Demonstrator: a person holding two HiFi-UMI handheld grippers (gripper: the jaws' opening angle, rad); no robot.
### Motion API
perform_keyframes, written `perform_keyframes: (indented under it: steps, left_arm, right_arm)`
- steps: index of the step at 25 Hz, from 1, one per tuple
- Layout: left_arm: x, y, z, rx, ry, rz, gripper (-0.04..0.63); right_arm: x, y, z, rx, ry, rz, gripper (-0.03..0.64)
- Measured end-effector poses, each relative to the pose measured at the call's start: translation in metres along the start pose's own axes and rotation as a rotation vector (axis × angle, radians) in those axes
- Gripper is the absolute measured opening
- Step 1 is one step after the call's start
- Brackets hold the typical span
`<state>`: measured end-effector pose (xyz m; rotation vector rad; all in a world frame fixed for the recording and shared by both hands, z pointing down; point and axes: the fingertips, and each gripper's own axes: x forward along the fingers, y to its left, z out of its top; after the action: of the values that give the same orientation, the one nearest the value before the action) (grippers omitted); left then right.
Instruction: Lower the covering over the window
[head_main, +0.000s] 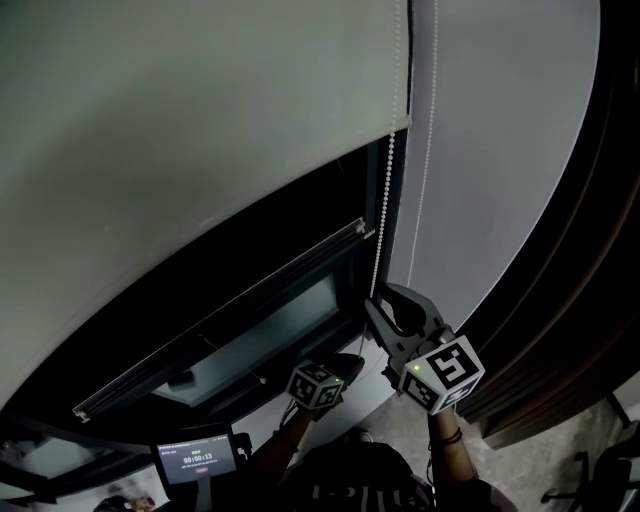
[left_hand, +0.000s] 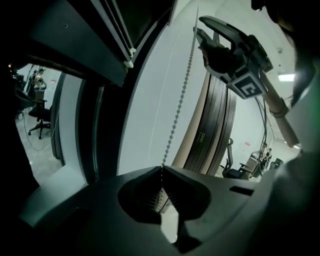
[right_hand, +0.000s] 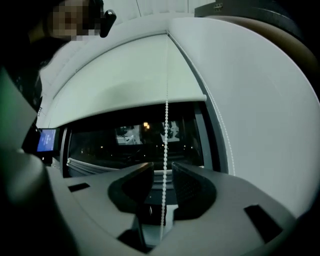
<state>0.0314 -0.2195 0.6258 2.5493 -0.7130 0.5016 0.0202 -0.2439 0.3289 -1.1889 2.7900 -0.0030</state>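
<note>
The roller blind (head_main: 200, 120) hangs partway down the window (head_main: 270, 265). The left gripper (left_hand: 161, 168) has its jaws pinched shut on the bead chain (left_hand: 177, 115). The right gripper (right_hand: 162, 167), higher up, holds its jaws apart around the chain. Probably best to clamp the right before the left releases, then pull straight down.

- The floor (head_main: 372, 412) is seen in the head view as a pale, speckled patch at the near edge, at the foot of the window wall.
- More of it is shown in the near right corner, where dark shapes like a chair's base (head_main: 592, 478) rest on it.
- In the left gripper view a pale stretch of floor is shown at the far left, and a dark office chair (left_hand: 36, 107) is stood on it.
- At the right of that view, further office chairs (left_hand: 233, 169) are stood on the floor, well apart from the first.
</note>
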Motion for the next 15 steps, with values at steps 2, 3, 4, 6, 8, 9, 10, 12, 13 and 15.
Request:
perform_keyframes:
  steps: [2, 3, 4, 6, 8, 9, 10, 12, 13, 15]
  left_arm:
    - [-0.001, 0.001, 0.001, -0.005, -0.004, 0.005, 0.008]
    - [-0.002, 0.002, 0.001, -0.007, -0.007, 0.008, 0.008]
    - [-0.003, 0.003, 0.001, -0.008, -0.009, 0.011, 0.008]
    - [-0.004, 0.003, 0.000, -0.010, -0.011, 0.010, 0.008]
    - [-0.002, 0.004, -0.002, -0.016, -0.012, 0.005, 0.008]
    - [-0.001, 0.004, -0.002, -0.020, -0.013, 0.006, 0.008]
    - [-0.001, 0.004, -0.002, -0.024, -0.016, 0.006, 0.008]
    - [-0.004, 0.003, 0.000, -0.037, -0.026, -0.005, 0.008]
    - [-0.005, 0.002, -0.001, -0.042, -0.026, -0.016, 0.009]
    - [-0.005, 0.003, -0.002, -0.024, -0.018, -0.030, 0.011]
  right_arm:
    - [0.005, -0.003, 0.018, -0.007, -0.054, -0.031, 0.097]
    - [0.006, -0.006, 0.024, -0.011, -0.072, -0.050, 0.092]
    - [0.008, -0.008, 0.027, -0.016, -0.078, -0.065, 0.076]
    - [0.013, -0.011, 0.026, -0.018, -0.068, -0.077, 0.066]
    - [0.017, -0.012, 0.024, -0.001, -0.075, -0.072, 0.040]
    - [0.018, -0.011, 0.024, 0.012, -0.088, -0.069, 0.015]
    - [0.017, -0.011, 0.025, 0.017, -0.096, -0.073, 0.014]
    - [0.013, -0.013, 0.024, 0.007, -0.104, -0.102, 0.014]
    - [0.010, -0.016, 0.024, 0.007, -0.117, -0.115, 0.012]
    - [0.007, -0.023, 0.021, 0.020, -0.139, -0.133, 0.012]
